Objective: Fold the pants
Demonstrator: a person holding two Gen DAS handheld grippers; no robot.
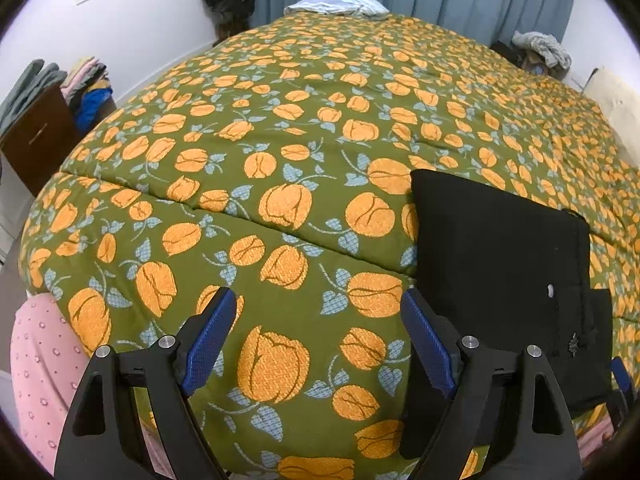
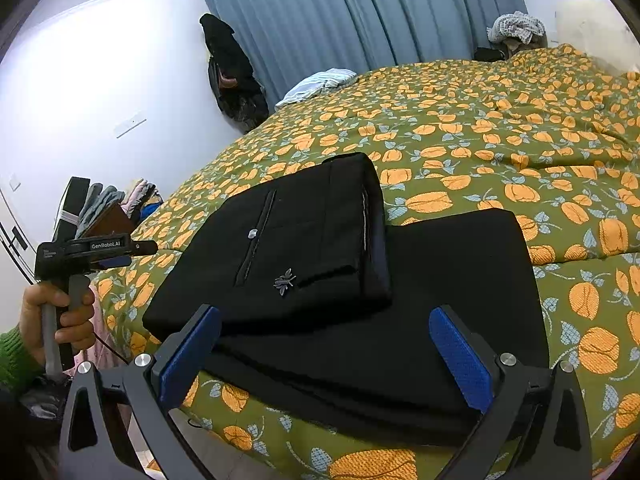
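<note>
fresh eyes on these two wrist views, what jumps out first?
The green bedspread with orange flowers fills both views. On its near edge lie the folded black pants, a small silver bee pin on top, over a flat black layer. Both grippers stand open and empty: the right gripper just before the pants, the left gripper over bare bedspread beside them.

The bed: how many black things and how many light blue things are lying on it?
Black: 1, the folded pants
Light blue: 1, the crumpled cloth at the far edge
Total: 2, on the flowered blanket
</note>
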